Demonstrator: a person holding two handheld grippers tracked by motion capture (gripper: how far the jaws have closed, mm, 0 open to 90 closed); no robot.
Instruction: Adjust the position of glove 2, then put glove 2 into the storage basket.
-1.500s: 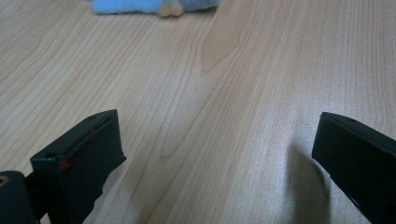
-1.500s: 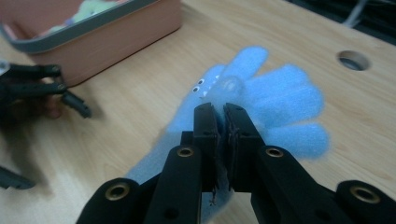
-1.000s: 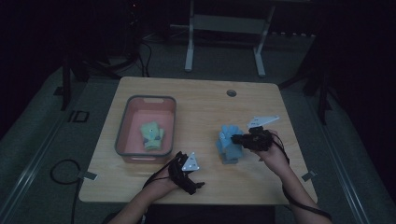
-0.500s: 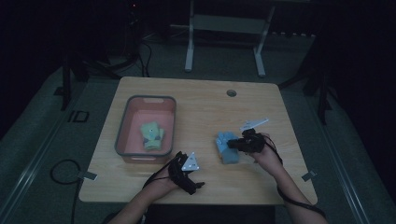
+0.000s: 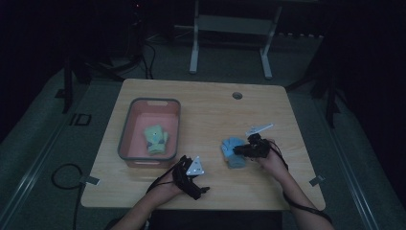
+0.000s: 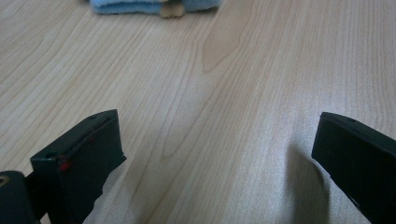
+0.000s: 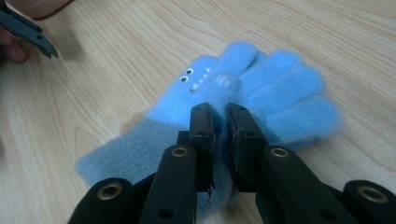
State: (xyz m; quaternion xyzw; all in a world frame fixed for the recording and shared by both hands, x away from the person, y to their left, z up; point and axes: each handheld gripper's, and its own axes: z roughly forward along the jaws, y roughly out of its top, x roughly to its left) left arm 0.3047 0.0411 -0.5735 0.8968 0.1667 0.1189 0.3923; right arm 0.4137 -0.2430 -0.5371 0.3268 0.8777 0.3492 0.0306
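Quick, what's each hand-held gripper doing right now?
Left hand-held gripper: open, holding nothing.
Right hand-held gripper: shut on the blue glove.

The high view is dim and underexposed: the room around the worktop (image 5: 206,105) sinks into near black and small detail is murky. Both gripper views are far brighter, with even, soft light and faint shadows beside the black fingers (image 6: 79,158). In the right gripper view the blue glove (image 7: 261,93) looks soft and slightly blurred.
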